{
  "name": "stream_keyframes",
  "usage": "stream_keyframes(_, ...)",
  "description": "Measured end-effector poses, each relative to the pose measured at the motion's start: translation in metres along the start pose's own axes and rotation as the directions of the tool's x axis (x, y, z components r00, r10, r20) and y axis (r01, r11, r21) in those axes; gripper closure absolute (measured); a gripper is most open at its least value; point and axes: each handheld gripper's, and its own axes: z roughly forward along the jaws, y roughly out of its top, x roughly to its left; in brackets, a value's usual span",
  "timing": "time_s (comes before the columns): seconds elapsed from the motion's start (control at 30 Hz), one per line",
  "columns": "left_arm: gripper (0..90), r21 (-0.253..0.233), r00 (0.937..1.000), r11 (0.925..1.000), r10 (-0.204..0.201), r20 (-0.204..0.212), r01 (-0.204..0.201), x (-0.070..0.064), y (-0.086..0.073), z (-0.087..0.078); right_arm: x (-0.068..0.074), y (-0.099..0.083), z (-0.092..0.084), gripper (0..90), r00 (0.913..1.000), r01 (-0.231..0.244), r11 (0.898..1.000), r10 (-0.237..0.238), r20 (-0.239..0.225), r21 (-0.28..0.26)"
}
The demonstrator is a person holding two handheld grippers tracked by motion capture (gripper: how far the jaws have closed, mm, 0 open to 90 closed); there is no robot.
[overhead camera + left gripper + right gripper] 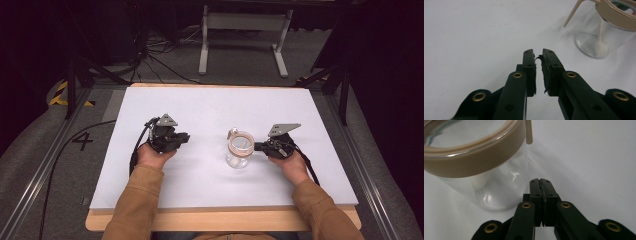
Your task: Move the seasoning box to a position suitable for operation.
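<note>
Jar (239, 149) upright on table (200, 107) | right claw (257, 146) clenched beside | left claw (187, 136) barely parted

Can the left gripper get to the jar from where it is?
Probably yes. The left gripper points toward the jar with bare white table between them. The right gripper, jaws shut, sits close on the jar's far side, so that side is taken.
</note>
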Motion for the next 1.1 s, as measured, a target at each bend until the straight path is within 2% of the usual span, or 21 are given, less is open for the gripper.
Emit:
stream_keyframes(0.27,81.0,-0.006,1.0,1.0,-0.003,-0.001,0.003,0.0,0.0,0.0,0.005,0.002,0.005,89.2,0.9997,0.016,1.0,-0.016,-0.019,0.011)
stream_keyframes(0.33,81.0,-0.009,1.0,0.9999,-0.008,0.0,0.008,0.0,-0.001,0.0,0.006,0.003,0.006,89.3,0.9996,0.026,0.999,-0.025,-0.01,0.021)
stream_keyframes(0.8,80.5,0.002,1.0,1.0,-0.007,0.002,0.007,0.002,-0.001,0.001,0.009,0.002,0.006,89.6,0.9997,0.023,0.999,-0.022,-0.011,0.047)
stream_keyframes(0.9,80.5,0.001,1.0,1.0,-0.007,0.003,0.007,0.002,0.0,0.002,0.013,0.002,0.006,89.7,0.9996,0.016,0.998,-0.015,-0.023,0.059)
stream_keyframes(1.1,80.4,0.011,0.9999,0.9999,0.002,0.015,-0.002,0.002,0.003,0.004,0.024,0.003,0.005,89.6,0.9985,0.047,0.996,-0.044,-0.033,0.074)
